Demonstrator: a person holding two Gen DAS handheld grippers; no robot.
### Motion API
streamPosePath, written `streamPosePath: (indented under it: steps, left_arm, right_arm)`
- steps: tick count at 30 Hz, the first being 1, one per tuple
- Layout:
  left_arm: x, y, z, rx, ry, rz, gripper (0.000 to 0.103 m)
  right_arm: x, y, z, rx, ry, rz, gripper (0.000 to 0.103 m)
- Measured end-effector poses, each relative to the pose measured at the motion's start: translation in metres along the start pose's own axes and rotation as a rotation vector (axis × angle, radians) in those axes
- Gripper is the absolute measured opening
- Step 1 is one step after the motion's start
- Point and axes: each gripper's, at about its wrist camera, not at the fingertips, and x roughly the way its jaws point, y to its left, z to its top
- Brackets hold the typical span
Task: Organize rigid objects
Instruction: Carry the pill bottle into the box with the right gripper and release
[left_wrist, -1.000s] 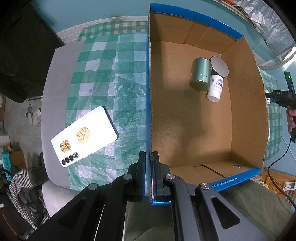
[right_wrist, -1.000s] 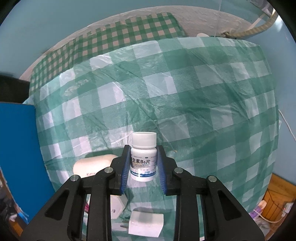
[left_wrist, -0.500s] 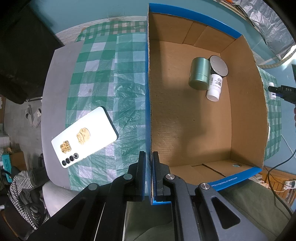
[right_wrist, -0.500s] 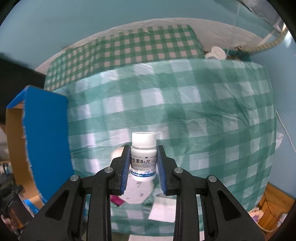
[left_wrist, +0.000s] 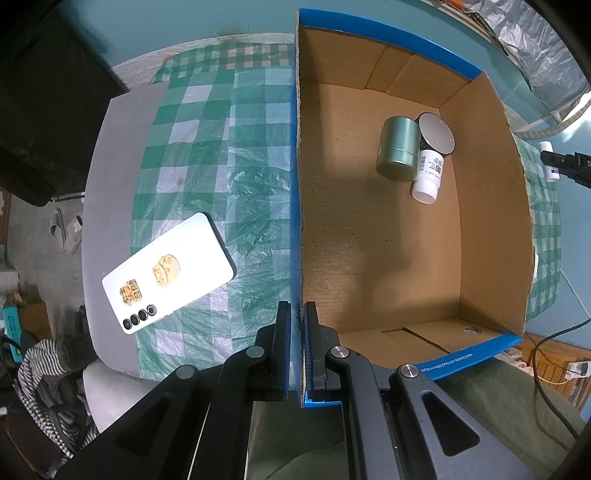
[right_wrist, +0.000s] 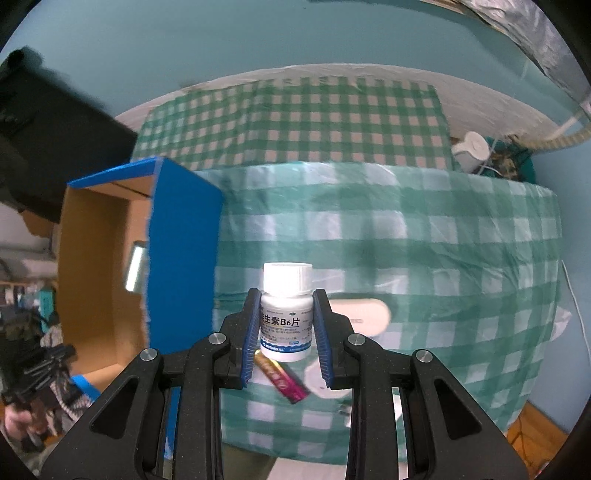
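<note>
A cardboard box (left_wrist: 491, 229) with blue outer walls stands open on the checked cloth. My left gripper (left_wrist: 296, 325) is shut on its near left wall. Inside at the back lie a green tin (left_wrist: 397, 147), a round grey-topped can (left_wrist: 437, 133) and a white bottle (left_wrist: 428, 177). My right gripper (right_wrist: 285, 317) is shut on a white pill bottle (right_wrist: 286, 310), held upright above the table, to the right of the box (right_wrist: 184, 243). From the left wrist view that bottle (left_wrist: 550, 162) and the right gripper's tip show beyond the box's right wall.
A white phone (left_wrist: 168, 273) lies face down left of the box. Under the right gripper lie a white oblong case (right_wrist: 365, 315), a pink sachet (right_wrist: 282, 380) and a white block (right_wrist: 325, 376). A white jug (right_wrist: 472, 149) stands beyond the table's far right corner.
The right gripper rose and drew toward the box with the pill bottle; the box now shows at its left. The left gripper kept its hold and did not move.
</note>
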Motion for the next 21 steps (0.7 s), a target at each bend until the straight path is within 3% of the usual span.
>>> streamPosePath:
  steps: [21]
  left_arm:
    - [0.0, 0.0, -0.004, 0.001, -0.003, -0.005, 0.006]
  right_arm:
    - [0.0, 0.106, 0.007, -0.248, 0.003, 0.07, 0.027]
